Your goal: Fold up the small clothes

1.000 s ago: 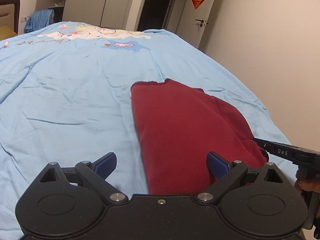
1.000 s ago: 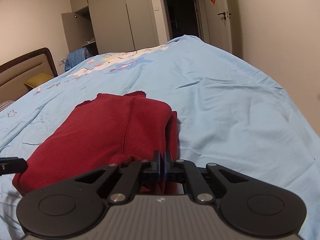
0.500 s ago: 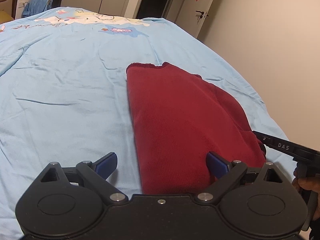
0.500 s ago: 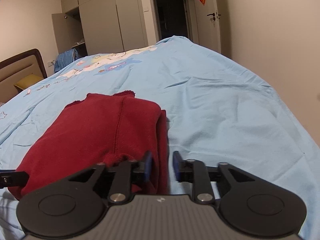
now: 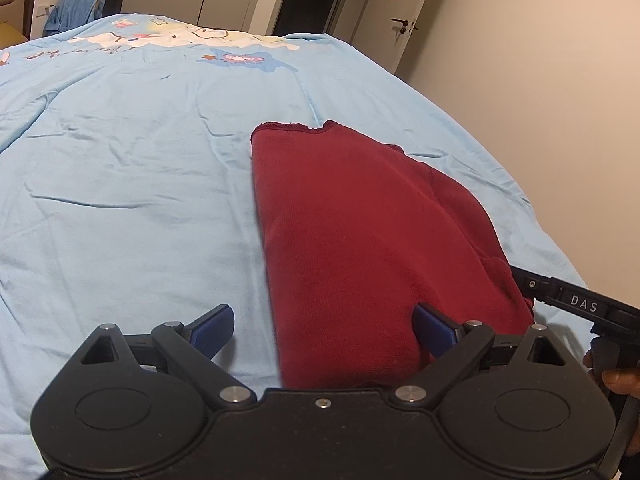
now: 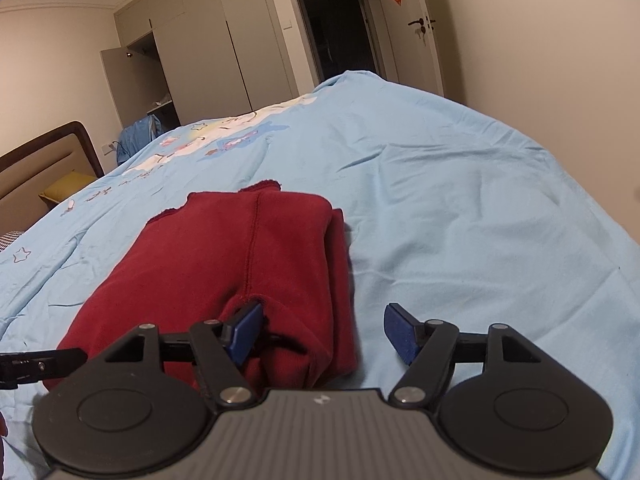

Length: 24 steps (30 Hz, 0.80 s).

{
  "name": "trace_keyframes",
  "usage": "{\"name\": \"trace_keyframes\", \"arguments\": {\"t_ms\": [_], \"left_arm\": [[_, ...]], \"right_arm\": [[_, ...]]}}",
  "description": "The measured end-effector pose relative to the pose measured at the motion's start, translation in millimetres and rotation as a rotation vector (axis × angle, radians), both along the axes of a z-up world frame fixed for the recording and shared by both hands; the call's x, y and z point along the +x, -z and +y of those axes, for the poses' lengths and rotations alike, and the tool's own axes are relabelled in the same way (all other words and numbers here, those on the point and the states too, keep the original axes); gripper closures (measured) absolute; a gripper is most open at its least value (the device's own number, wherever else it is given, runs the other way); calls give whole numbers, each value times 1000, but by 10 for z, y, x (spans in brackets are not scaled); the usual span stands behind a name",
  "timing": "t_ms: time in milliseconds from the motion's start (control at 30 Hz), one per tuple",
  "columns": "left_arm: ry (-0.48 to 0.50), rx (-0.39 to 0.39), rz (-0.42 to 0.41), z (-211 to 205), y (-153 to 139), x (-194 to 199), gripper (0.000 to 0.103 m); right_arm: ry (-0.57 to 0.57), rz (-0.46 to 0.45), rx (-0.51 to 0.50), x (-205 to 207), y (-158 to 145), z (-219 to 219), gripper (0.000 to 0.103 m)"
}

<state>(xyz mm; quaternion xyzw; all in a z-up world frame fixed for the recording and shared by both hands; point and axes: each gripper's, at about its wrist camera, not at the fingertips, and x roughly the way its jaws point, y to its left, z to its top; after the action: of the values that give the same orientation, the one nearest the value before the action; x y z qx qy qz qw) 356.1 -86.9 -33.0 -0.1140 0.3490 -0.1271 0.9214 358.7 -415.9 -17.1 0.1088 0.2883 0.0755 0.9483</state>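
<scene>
A dark red knit garment (image 5: 360, 240) lies folded lengthwise on the light blue bedspread (image 5: 128, 184). My left gripper (image 5: 323, 330) is open over its near left corner, one blue pad off the cloth and the other on it. In the right wrist view the same garment (image 6: 224, 264) shows its folded right edge. My right gripper (image 6: 323, 332) is open wide around that near right corner, holding nothing. The right gripper's black body (image 5: 576, 304) pokes in at the left view's right side.
The bed's right edge (image 6: 600, 208) drops off toward a beige wall. A headboard (image 6: 44, 160) and yellow pillow sit far left, with wardrobes (image 6: 208, 40) and a dark doorway beyond the bed. A hand (image 5: 618, 380) holds the right gripper's handle.
My right gripper was shut on the garment's near right corner and has opened wide, letting the cloth rest on the bed. The left gripper stayed open and tilted slightly.
</scene>
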Motion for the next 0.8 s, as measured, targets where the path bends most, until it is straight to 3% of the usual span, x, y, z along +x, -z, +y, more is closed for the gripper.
{"name": "trace_keyframes", "arguments": {"t_ms": [300,533,633,700,800], "left_arm": [[2,3,2,-4,9,-5,7],[2,3,4,-6,13,-5,7],[3,3,4,-1,20,-8,7],[2,2,6,0,26,-3,7],[2,3,10,-1,45,7,7]], "right_arm": [[41,38,4,-27,159,-60,19],[50,33,1,-43,190,-53,17],[40,21,-8,-62,180,-35,21],[21,11,-8,-87,158,-14,32],[9,-13,-5,-127,98,3,35]]}}
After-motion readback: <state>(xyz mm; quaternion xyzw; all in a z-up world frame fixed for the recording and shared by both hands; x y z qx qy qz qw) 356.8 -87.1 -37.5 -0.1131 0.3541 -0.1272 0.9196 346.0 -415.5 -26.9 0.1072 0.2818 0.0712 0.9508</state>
